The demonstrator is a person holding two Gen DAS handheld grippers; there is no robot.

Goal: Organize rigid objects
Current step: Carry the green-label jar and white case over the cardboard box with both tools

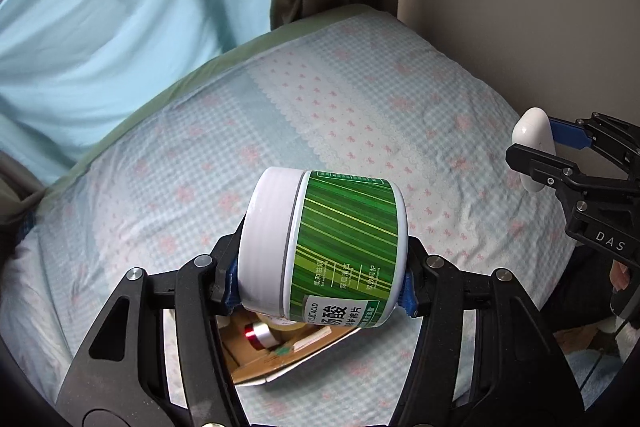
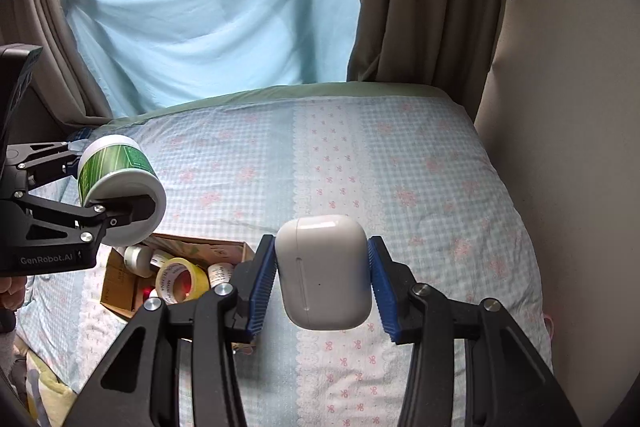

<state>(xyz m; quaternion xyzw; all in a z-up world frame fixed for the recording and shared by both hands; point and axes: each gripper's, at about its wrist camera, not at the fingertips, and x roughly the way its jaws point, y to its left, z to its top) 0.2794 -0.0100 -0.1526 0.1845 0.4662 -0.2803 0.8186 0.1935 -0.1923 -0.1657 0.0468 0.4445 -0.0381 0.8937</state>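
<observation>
- Bed with blue gingham flowered sheet fills the room, pale blue cloth hung behind it.
- Left wrist view: left gripper clamped on a green-striped jar with white lid, jar on its side, lifted clear above the bed. Cardboard box on the bed right under the jar.
- Right wrist view: right gripper pinching a white earbud case between blue pads, held above the bed. Box left of the case holds yellow tape roll and small bottles.
</observation>
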